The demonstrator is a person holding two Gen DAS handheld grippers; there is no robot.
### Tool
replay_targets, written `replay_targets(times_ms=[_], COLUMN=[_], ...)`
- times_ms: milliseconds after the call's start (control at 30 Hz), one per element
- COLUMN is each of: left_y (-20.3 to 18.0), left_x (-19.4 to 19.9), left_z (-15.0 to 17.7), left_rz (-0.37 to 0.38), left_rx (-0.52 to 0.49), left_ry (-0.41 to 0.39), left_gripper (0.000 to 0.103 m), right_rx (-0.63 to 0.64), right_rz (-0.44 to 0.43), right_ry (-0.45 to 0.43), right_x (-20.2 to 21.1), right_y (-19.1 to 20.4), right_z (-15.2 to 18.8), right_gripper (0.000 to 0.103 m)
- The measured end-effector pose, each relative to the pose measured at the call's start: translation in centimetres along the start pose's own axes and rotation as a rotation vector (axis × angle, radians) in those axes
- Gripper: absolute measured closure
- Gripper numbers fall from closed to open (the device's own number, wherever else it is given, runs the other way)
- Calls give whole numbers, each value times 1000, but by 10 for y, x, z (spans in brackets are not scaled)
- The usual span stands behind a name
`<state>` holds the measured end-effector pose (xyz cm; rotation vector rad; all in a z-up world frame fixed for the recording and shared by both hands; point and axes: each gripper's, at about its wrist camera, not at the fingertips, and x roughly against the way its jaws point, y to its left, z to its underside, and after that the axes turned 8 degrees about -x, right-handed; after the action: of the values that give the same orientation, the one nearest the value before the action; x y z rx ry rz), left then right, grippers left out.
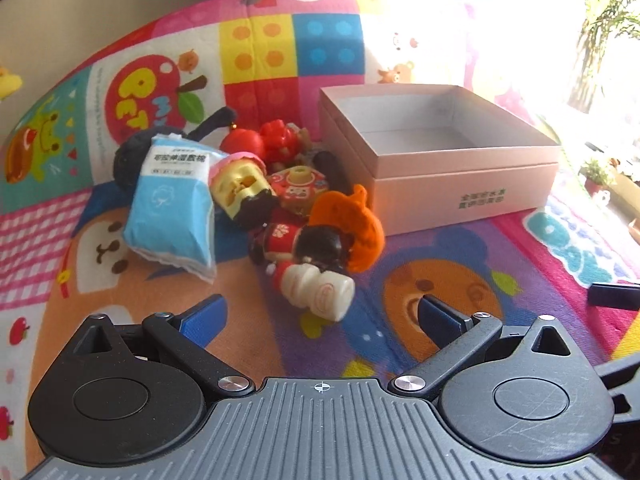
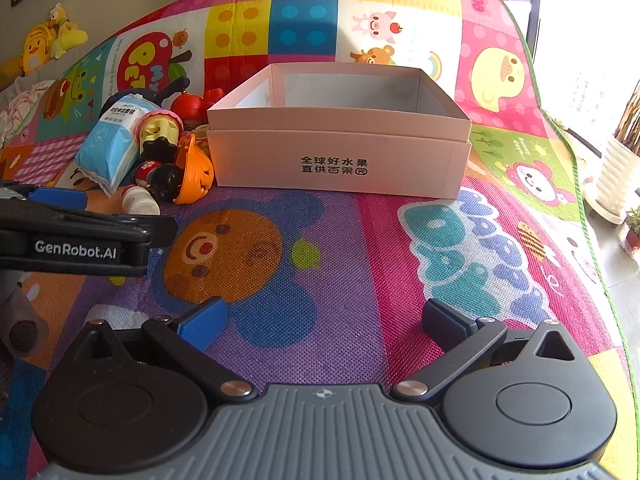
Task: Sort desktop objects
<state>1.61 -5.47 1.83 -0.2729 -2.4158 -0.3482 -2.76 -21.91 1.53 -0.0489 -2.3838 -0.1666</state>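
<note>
Toys [image 1: 288, 200] are lying heaped at the box's [image 2: 340, 160] nine o'clock, touching it. Only the right view is showing plush ducks [image 2: 44, 44] (far left). Left gripper [image 1: 320, 316] and right gripper [image 2: 324, 320] are hovering, spread, gripping nothing.

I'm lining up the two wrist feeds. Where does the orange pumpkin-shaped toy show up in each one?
Left wrist view: the orange pumpkin-shaped toy is just right of centre, at the right end of the toy pile, close to the near-left corner of the pink cardboard box.
Right wrist view: the pumpkin is left of centre, by the box's lower-left corner.
Shared landmark: the open pink box with printed characters on its front.
</note>
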Motion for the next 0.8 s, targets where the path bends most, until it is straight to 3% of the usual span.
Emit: replay_targets(times_ms=[200, 267, 400, 633, 733, 800], left_y=[34, 46, 63, 71, 78, 83], left_x=[-3, 0, 15, 29, 32, 36], left_z=[-3, 0, 8, 24, 32, 34], left_rz=[-236, -278, -235, -157, -150, -154], left_rx=[56, 85, 177, 248, 298, 318], left_ry=[3, -8, -43, -80, -93, -108], left_gripper=[0, 0, 0, 0, 0, 0], right_rx=[2, 9, 33, 137, 172, 187], right_rz=[-1, -4, -11, -54, -152, -202], right_ry=[2, 5, 16, 37, 83, 31], right_x=[-1, -1, -3, -7, -10, -6], right_y=[-1, -1, -1, 0, 6, 16], right_z=[2, 1, 2, -5, -19, -28], right_gripper=[0, 0, 0, 0, 0, 3])
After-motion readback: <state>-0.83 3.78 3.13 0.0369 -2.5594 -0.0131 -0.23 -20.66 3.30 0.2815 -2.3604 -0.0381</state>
